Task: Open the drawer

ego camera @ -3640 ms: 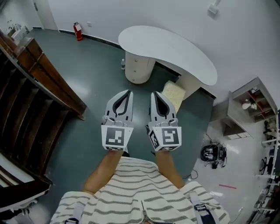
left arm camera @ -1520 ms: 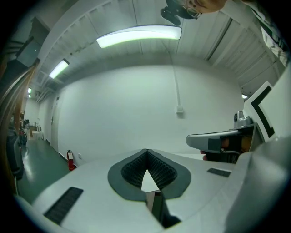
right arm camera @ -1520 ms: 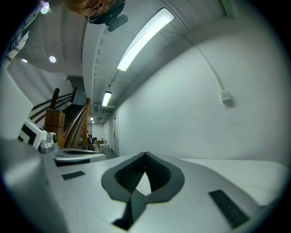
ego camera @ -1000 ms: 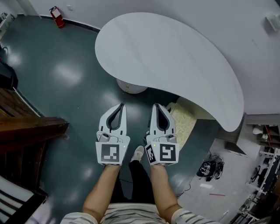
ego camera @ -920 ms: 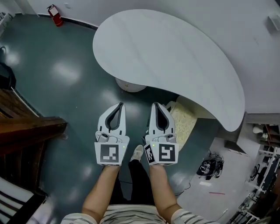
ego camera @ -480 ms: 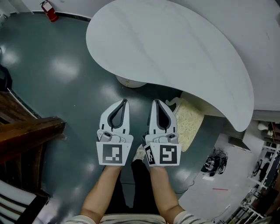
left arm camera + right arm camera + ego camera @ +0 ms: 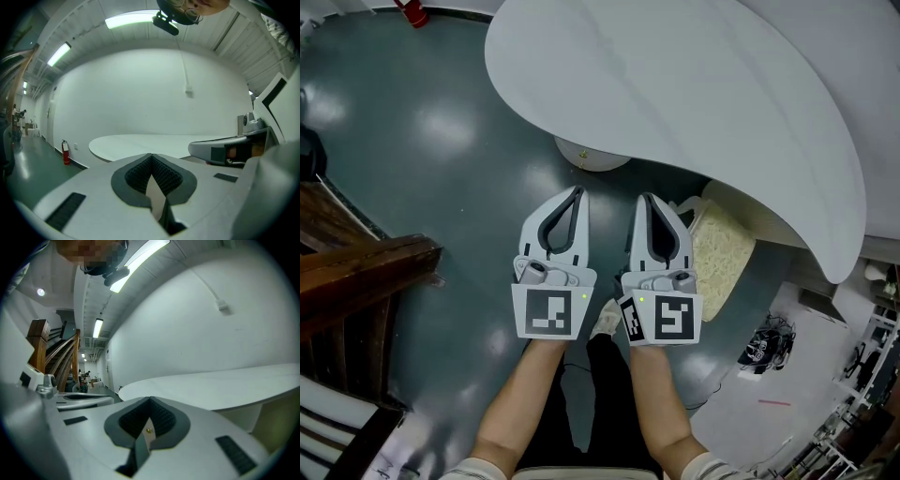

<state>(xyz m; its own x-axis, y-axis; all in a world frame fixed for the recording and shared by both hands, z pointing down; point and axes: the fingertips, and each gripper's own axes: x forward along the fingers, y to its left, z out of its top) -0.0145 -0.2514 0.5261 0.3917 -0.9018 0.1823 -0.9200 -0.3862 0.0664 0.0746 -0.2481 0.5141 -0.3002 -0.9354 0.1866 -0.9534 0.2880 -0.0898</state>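
Plainly the task has hardly begun: nothing is grasped and nothing has been pulled out. In the head view the left gripper (image 7: pixel 575 194) and the right gripper (image 7: pixel 649 200) sit side by side at the middle of the frame, over the glossy dark green floor (image 7: pixel 441 150), both pointing toward the upper part of the picture. Each gripper's own view shows its dark ribbed pads pressed together at the tips with nothing between them, so both are closed and empty.

Just beyond the tips, at upper centre, a cream round pedestal cabinet (image 7: pixel 605 162) peeps out from under the large white curved tabletop (image 7: pixel 675 84), which covers most of it. A small brass knob (image 7: pixel 582 157) shows on the pedestal's visible edge. I judge that the drawer belongs to this pedestal and that the knob is its pull, though no separate drawer front can be made out from here. Both grippers are near the pedestal but apart from it.

Everything remains to do: reach the knob, part one gripper's jaws, close on it, and draw the drawer outward.
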